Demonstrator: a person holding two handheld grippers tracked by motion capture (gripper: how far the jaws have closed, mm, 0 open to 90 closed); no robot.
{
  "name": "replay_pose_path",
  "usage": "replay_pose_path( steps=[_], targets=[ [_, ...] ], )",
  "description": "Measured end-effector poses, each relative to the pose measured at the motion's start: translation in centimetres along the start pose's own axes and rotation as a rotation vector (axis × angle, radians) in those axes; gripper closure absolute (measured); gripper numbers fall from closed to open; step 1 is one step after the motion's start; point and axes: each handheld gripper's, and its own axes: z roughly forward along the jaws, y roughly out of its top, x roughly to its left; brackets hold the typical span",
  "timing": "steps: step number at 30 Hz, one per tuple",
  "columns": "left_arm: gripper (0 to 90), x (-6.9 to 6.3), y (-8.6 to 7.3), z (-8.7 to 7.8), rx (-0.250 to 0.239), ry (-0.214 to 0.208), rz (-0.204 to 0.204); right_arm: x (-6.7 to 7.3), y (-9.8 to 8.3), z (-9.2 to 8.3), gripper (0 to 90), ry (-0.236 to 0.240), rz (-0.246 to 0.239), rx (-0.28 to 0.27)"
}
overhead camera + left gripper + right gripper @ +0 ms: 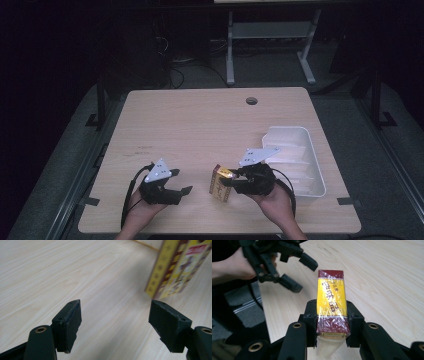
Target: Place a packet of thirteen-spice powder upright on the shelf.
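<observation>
A yellow and dark red wrapped box stands near the table's front edge, and my right gripper is shut on its near end. In the right gripper view the box sits between the two pads, its long side pointing away from me. My left gripper rests on the table to the box's left, open, with nothing between its fingers. From the left gripper view the box appears at the upper right, beyond the open gripper. The left gripper also shows in the right gripper view, upper left.
A white plastic bin stands on the right of the light wooden table, just right of my right hand. A round cable hole is near the table's far edge. Metal desk legs stand on the floor behind.
</observation>
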Motion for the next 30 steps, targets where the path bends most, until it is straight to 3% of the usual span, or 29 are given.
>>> replay_pose_path(
  steps=[9, 15, 21, 30],
  targets=[
    [24.6, 1.7, -0.5, -0.9, -0.012, 0.019, -0.039, -1.0, 0.8, -2.4, 67.6, 0.02, -0.036, -0.001],
    [24.9, 2.3, -0.7, -1.2, -0.017, 0.025, -0.047, -1.5, 1.1, -3.7, 67.6, 0.041, -0.053, 0.004],
    [24.8, 2.9, -0.9, -1.4, -0.017, 0.034, -0.055, -1.8, 1.8, -4.6, 67.6, 0.026, -0.08, 0.027],
    [24.7, 3.8, -1.2, -1.8, -0.022, 0.048, -0.078, -2.4, 2.6, -6.2, 67.6, 0.043, -0.098, 0.034]
  ],
)
